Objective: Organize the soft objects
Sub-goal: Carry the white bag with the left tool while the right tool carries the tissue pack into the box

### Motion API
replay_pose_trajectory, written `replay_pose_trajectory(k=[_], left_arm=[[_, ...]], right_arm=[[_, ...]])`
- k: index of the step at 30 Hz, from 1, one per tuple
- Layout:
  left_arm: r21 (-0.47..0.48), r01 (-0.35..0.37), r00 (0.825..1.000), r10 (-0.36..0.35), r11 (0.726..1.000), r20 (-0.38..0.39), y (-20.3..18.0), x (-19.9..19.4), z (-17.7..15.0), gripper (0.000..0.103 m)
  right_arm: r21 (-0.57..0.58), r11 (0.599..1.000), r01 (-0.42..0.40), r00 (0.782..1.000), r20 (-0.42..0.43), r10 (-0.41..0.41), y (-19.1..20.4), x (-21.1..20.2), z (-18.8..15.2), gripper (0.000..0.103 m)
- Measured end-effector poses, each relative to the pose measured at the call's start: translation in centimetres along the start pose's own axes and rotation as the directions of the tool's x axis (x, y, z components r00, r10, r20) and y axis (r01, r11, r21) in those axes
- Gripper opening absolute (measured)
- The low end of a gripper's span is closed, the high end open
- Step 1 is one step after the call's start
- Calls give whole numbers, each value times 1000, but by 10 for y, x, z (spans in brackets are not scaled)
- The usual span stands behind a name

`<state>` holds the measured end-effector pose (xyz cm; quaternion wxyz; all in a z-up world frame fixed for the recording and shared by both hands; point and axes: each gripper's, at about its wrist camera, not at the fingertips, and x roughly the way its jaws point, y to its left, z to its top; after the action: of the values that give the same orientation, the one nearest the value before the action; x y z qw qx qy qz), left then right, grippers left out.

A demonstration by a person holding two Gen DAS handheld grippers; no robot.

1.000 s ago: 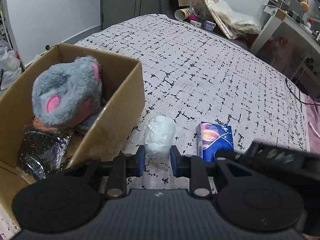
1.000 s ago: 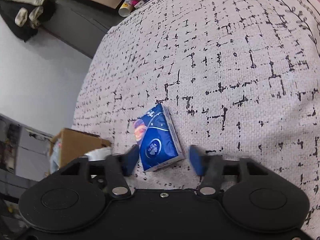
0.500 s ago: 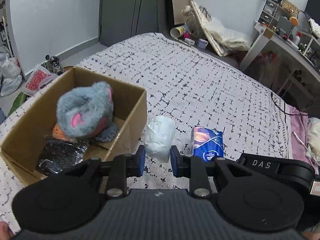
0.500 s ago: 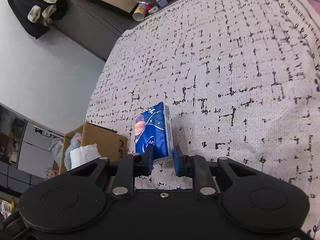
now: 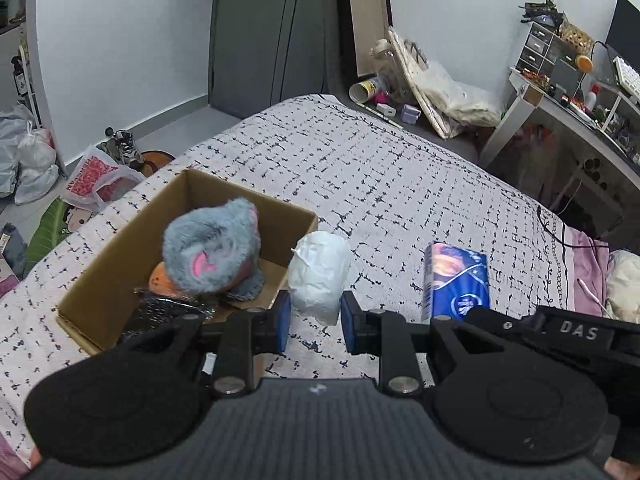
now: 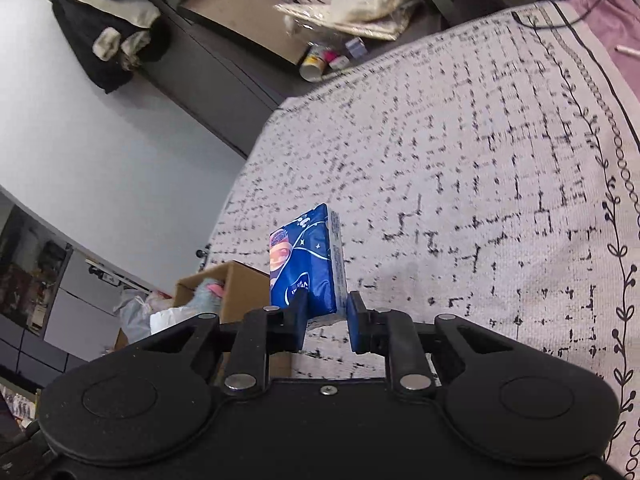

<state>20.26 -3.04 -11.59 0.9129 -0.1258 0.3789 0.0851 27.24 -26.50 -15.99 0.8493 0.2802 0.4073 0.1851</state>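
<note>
Both grippers now carry their loads higher above the bed point(image 5: 400, 184) than a second ago: left gripper point(image 5: 314, 326) jaws pinch the white bundle point(image 5: 320, 276), right gripper point(image 6: 327, 326) jaws, newly closed, clamp the blue tissue pack point(image 6: 308, 264); next stop looks like the cardboard box point(image 5: 120, 264).

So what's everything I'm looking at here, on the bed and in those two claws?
Bed cover: one, white with black marks, under everything.
Cardboard box: one, brown, open, on the bed's left.
Plush toy: one, grey with pink ears, inside the box.
White bundle: one, white, clamped in the left gripper.
Tissue pack: one, blue, clamped in the right gripper.
Floor clutter: bags, shoes, a desk, around the bed.
</note>
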Motion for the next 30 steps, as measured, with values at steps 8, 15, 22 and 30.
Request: replay_pose_trajectory(k=[8, 15, 22, 30], left_arm=[[-12, -21, 1000, 21, 1000, 21, 16, -12, 10, 25], [-26, -31, 999, 31, 999, 23, 33, -15, 14, 25], [-50, -49, 998, 51, 998, 28, 56, -16, 20, 25], [-91, -61, 998, 61, 994, 4, 84, -9, 21, 25]], right_arm=[[-14, 999, -37, 999, 18, 37, 11, 0, 2, 20], [-26, 998, -54, 998, 27, 55, 20, 2, 0, 20], [-34, 997, -69, 997, 28, 70, 30, 8, -4, 20], [-63, 995, -79, 997, 9, 79, 47, 20, -12, 20]])
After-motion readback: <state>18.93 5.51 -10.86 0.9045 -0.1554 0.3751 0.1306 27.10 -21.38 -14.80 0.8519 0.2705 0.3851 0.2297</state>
